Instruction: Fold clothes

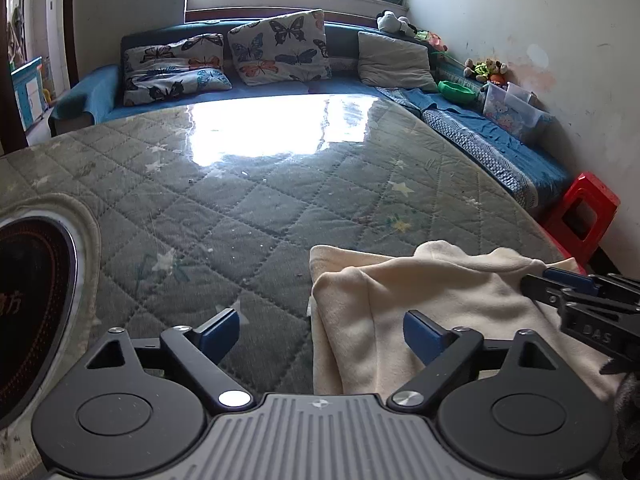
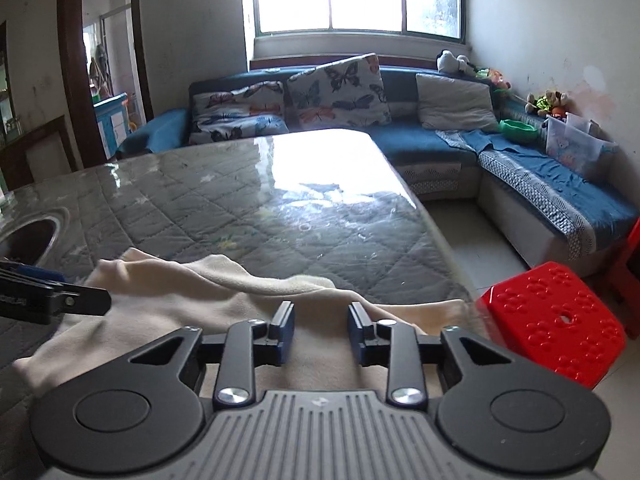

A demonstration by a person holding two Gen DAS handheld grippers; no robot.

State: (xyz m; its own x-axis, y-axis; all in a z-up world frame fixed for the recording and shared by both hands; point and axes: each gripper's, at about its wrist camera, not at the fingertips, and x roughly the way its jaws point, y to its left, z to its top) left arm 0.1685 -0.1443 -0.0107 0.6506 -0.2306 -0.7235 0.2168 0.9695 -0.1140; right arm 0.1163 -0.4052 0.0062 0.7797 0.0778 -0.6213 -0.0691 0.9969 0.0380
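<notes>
A cream garment (image 1: 420,288) (image 2: 180,304) lies folded and rumpled on the near right part of the quilted grey-green table (image 1: 240,208) (image 2: 240,208). My left gripper (image 1: 320,328) is open wide over the garment's left edge, one finger above bare table and the other above cloth. Nothing is pinched. My right gripper (image 2: 320,314) hovers over the garment's right side with its jaws a little apart and no cloth gripped between the pads. It also shows from the side as the right gripper (image 1: 536,282). The left gripper (image 2: 60,300) reaches in from the left edge.
A round dark cooker inset (image 1: 28,300) (image 2: 28,236) sits in the table at the left. A red stool (image 1: 580,216) (image 2: 552,320) stands just off the table's right edge. A blue corner sofa (image 1: 500,140) (image 2: 420,144) with cushions runs behind.
</notes>
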